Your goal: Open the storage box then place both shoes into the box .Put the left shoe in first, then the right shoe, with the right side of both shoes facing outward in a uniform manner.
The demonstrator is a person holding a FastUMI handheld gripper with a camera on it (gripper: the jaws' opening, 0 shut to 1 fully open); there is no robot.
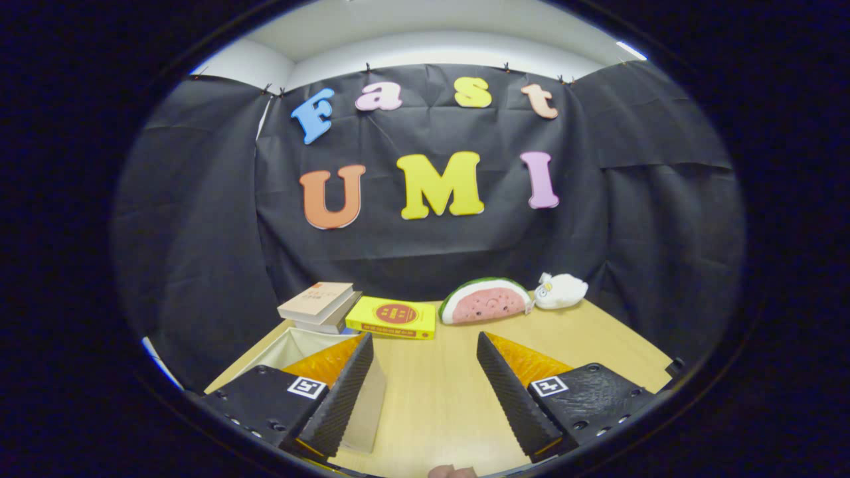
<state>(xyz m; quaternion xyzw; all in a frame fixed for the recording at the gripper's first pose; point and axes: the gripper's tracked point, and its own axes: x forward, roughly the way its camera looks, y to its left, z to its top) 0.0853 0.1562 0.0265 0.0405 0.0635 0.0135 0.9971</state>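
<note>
My gripper (425, 372) is held above the wooden table (597, 338) with its two fingers wide apart and nothing between them. Part of a pale fabric storage box (299, 342) shows behind and below the left finger (345, 392); its inner wall and near side are visible, the remainder is hidden by that finger. Bare tabletop lies between the fingers and just ahead of them.
Beyond the fingers, along the back of the table, lie a stack of two books (320, 305), a yellow book (393, 317), a watermelon-slice plush (485, 302) and a small white plush (561, 291). A fingertip of a person (451, 471) shows below the gripper.
</note>
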